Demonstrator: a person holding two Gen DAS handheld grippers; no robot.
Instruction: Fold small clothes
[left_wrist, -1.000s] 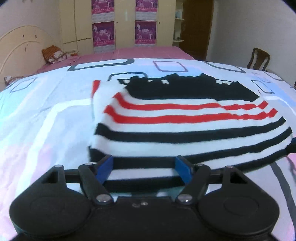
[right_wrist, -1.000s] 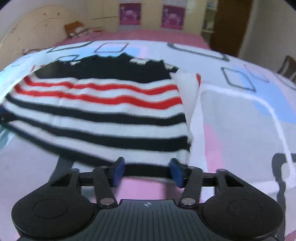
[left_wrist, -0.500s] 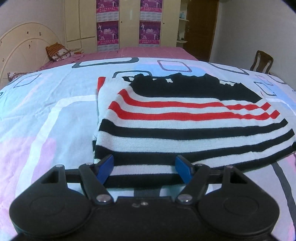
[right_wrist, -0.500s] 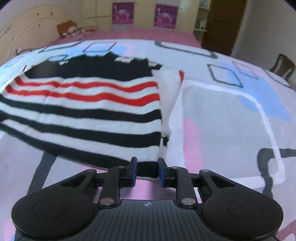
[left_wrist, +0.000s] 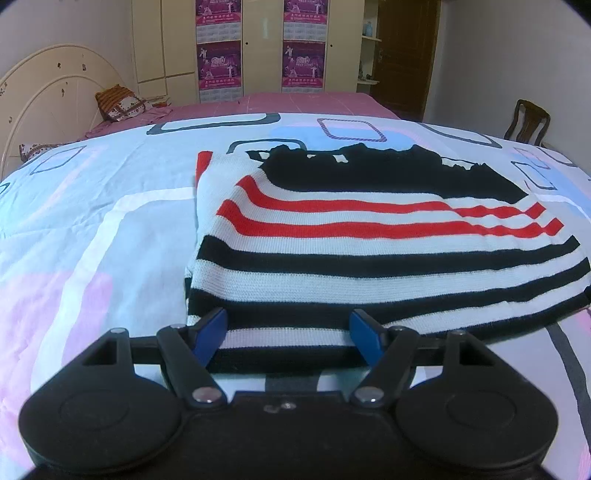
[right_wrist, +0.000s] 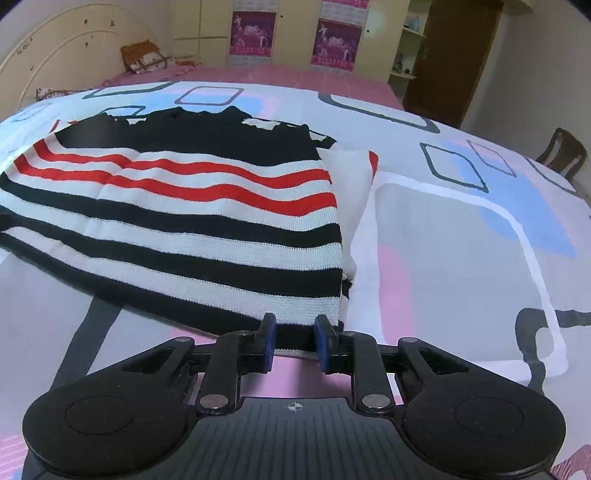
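- My right gripper (right_wrist: 294, 341) has just been closing: a second ago its blue pads stood well apart across the near hem, and now they sit much closer with the hem of the striped sweater (right_wrist: 192, 229) between them.
- The pads appear to bear on a narrow pinch of the black hem band at the garment's near right corner. I judge this a grasp on the sweater, though contact is hard to confirm.
- My left gripper (left_wrist: 289, 332) is unchanged from the earlier frames: released, pads wide, straddling the near hem close to the garment's near left corner without pressing it.
- Meaning for the task: one corner is secured and the other is not. I judge the left pinch is needed before the near edge can be lifted and folded towards the far edge.
- The striped sweater (left_wrist: 369, 251) lies flat on the patterned bedsheet (left_wrist: 92, 240), roughly mid-bed, sleeves tucked in, black collar end towards the bed's far edge.
- Both grippers sit at its near edge, angled down at it.
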